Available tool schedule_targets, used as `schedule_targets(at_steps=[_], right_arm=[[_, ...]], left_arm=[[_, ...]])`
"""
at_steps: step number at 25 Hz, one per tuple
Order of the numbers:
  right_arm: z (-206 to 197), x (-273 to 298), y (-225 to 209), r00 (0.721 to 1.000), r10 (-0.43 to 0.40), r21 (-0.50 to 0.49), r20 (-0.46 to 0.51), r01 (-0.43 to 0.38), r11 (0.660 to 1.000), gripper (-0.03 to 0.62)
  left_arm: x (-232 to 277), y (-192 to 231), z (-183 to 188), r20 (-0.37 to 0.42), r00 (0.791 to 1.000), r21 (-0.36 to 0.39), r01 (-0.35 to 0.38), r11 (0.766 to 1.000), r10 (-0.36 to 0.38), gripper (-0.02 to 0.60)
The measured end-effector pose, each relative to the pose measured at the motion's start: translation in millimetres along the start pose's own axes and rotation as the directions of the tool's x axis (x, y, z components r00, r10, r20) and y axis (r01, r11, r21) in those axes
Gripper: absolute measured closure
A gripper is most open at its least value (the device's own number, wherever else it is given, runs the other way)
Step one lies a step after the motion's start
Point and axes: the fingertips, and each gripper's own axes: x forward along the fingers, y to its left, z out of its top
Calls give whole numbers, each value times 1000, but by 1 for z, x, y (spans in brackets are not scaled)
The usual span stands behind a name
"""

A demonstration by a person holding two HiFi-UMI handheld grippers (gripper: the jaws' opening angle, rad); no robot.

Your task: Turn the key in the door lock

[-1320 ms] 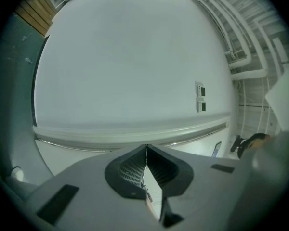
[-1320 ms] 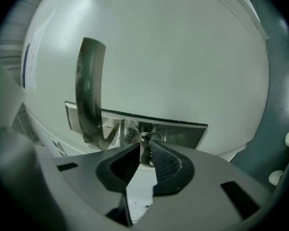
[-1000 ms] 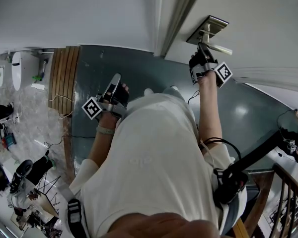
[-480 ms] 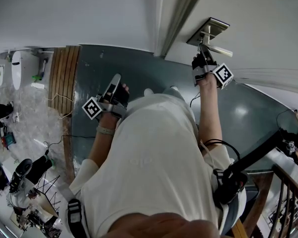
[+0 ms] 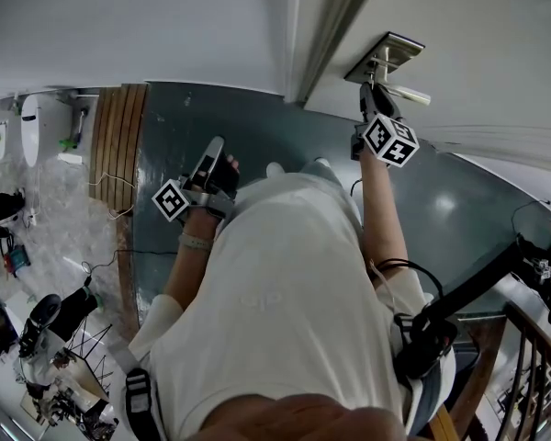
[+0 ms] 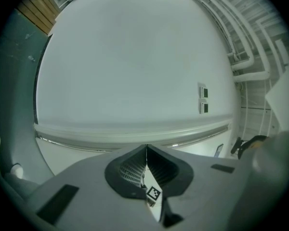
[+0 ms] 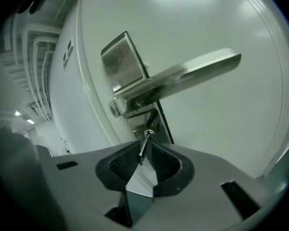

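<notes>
Right gripper (image 5: 374, 90) has rolled at the upper-right door lock (image 5: 384, 55).
Its jaws, just opening, loosely flank the key (image 7: 143, 146); left gripper (image 6: 146, 152) jaws closed, empty.

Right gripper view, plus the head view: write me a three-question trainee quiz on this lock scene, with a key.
1. True or false: the left gripper grips the door handle.
2. Multiple choice: what stands between the jaws of the right gripper? A) a key B) a cable C) nothing
3. Fill in: in the right gripper view, the key shows ___ the door handle (above/below).

Key
1. False: its jaws are together on nothing, off the handle.
2. A. The jaws have just been opening, with the key between them.
3. below
</notes>
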Motion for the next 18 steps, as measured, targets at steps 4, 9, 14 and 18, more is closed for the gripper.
schedule_targets(at_steps=[4,9,14,18], right_arm=[[-2,5,0,999,-34,12,-5,34,999,533],[-9,12,-1,999,-36,134,-7,37,990,546],[-6,10,-2,999,17,281,44,-29,959,546],[-1,9,-1,997,39,355,63,-59,933,546]], left_arm=[[-1,1,-1,1,1000,-3,-4,1000,4,572],[-4,4,0,10,1000,-3,-4,1000,4,572],[-6,3,2,24,1000,3,-7,1000,7,572],[-4,1,3,30,999,2,-12,1000,12,572]])
